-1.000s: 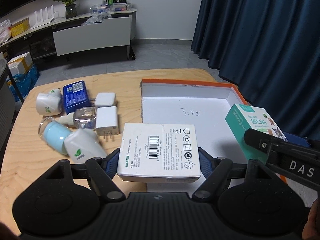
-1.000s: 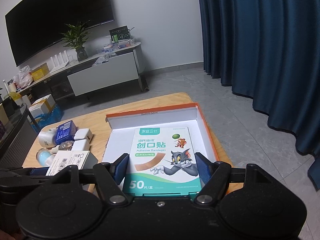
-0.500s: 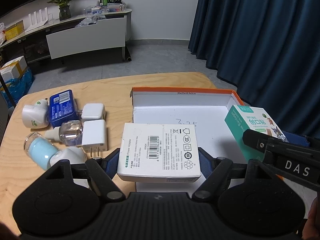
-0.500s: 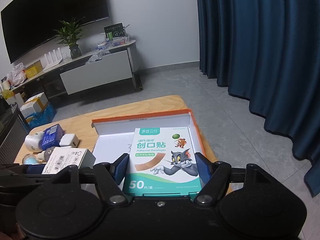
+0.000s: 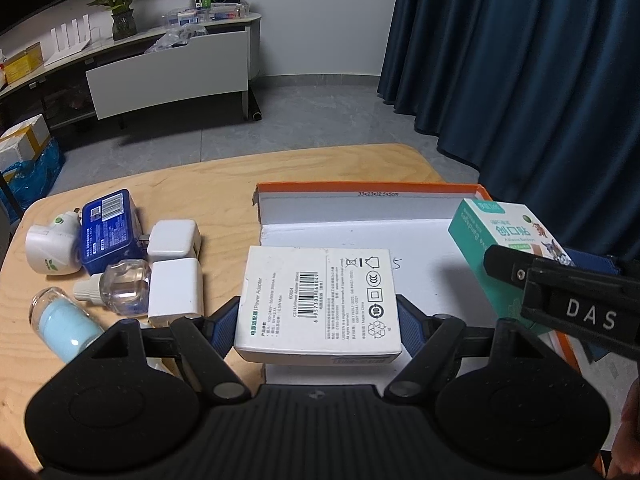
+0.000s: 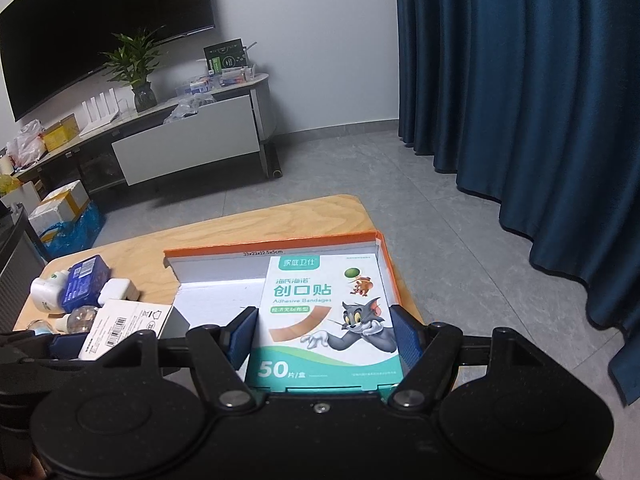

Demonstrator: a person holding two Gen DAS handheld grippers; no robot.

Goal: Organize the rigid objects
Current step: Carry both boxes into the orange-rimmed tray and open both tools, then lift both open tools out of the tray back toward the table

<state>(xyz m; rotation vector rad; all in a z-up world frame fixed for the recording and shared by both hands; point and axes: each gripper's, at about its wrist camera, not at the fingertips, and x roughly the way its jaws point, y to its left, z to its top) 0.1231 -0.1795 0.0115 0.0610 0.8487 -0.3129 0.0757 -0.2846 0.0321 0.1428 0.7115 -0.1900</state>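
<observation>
My left gripper (image 5: 318, 322) is shut on a white power adapter box (image 5: 320, 300) and holds it over the near left part of the open orange-rimmed carton (image 5: 368, 190). My right gripper (image 6: 324, 332) is shut on a teal adhesive bandage box (image 6: 324, 308), held above the right side of the carton (image 6: 272, 246). The bandage box (image 5: 492, 248) and the right gripper's body also show at the right of the left wrist view. The adapter box (image 6: 120, 326) shows at the left of the right wrist view.
On the wooden table (image 5: 192, 184) left of the carton lie a blue box (image 5: 108, 228), two white chargers (image 5: 174, 236), a white plug-in unit (image 5: 50, 246), a clear refill bottle (image 5: 116, 286) and a light-blue jar (image 5: 64, 326). Dark curtains (image 6: 520, 120) hang at the right.
Both grippers, still holding their boxes, have drawn back toward the near side; the carton and the loose items now sit farther out in both views.
</observation>
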